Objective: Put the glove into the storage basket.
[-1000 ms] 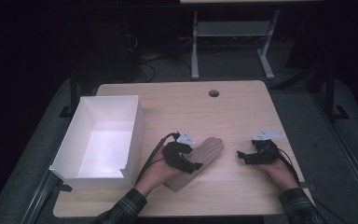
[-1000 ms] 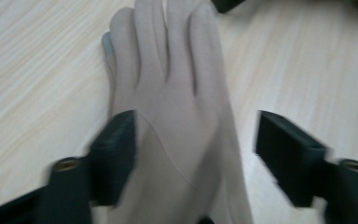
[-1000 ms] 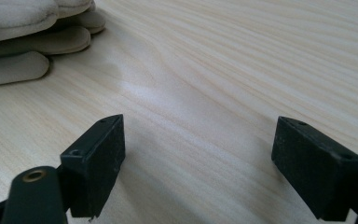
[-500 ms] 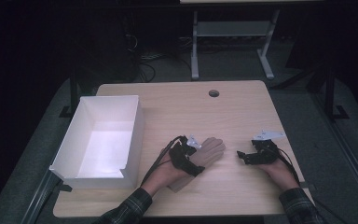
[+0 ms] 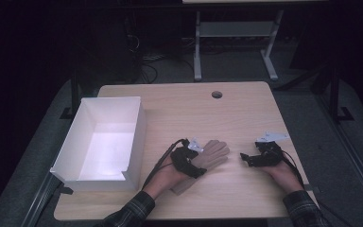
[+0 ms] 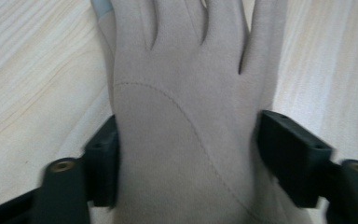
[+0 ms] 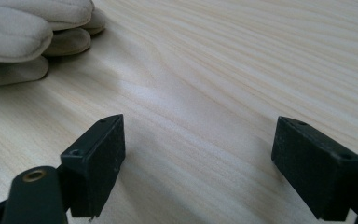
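Note:
A beige fabric glove [image 5: 213, 153] lies flat on the wooden table [image 5: 246, 113], fingers pointing away from the person. My left gripper [image 5: 199, 161] sits over its wrist end. In the left gripper view the glove [image 6: 186, 93] lies between the two black jaws, and both pads [image 6: 105, 158] touch its edges. These jaws have just been closing. My right gripper [image 5: 245, 158] rests on the table to the right of the glove, open, with bare wood between its jaws [image 7: 198, 158]. The glove's fingertips [image 7: 23, 37] show at the upper left of the right gripper view.
A white open box [image 5: 134, 137] stands at the table's left side, close to the left hand. A round cable hole [image 5: 216, 94] sits near the far edge. Bare wood lies between the two grippers and beyond the glove.
The left hand has shifted slightly over the glove's wrist end. The right hand and its gripper have stayed where they were.

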`<act>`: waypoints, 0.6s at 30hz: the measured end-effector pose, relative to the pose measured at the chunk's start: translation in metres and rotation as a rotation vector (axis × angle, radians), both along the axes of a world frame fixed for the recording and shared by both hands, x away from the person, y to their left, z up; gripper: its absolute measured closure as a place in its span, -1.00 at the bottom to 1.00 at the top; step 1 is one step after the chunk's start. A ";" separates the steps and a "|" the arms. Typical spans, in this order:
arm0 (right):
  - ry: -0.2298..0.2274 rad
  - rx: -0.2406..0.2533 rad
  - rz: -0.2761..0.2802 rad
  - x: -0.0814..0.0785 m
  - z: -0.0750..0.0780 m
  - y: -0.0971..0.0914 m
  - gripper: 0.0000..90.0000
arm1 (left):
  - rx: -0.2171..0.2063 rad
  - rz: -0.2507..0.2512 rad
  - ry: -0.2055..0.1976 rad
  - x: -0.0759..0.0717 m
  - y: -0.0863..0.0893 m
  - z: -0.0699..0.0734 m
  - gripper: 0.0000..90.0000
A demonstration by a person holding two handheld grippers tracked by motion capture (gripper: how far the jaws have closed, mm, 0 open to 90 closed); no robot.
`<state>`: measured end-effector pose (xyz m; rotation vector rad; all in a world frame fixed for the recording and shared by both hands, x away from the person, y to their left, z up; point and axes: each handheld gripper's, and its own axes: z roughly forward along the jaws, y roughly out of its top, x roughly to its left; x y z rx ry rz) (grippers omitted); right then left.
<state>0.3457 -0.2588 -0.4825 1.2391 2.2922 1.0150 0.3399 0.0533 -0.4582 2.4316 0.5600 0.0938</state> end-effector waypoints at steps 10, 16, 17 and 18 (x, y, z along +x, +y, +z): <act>-0.005 -0.002 0.001 0.000 0.000 0.000 -0.62 | -0.053 -0.002 0.109 0.004 0.004 0.003 0.48; -0.001 0.001 -0.002 0.000 0.000 0.000 -0.62 | -0.068 0.010 0.130 0.003 0.006 0.013 0.49; -0.002 0.000 -0.002 0.000 0.000 0.000 -0.62 | -0.071 0.009 0.134 0.003 0.007 0.016 0.49; -0.001 -0.002 -0.002 0.000 0.000 0.000 -0.62 | -0.078 0.013 0.137 0.003 0.008 0.019 0.49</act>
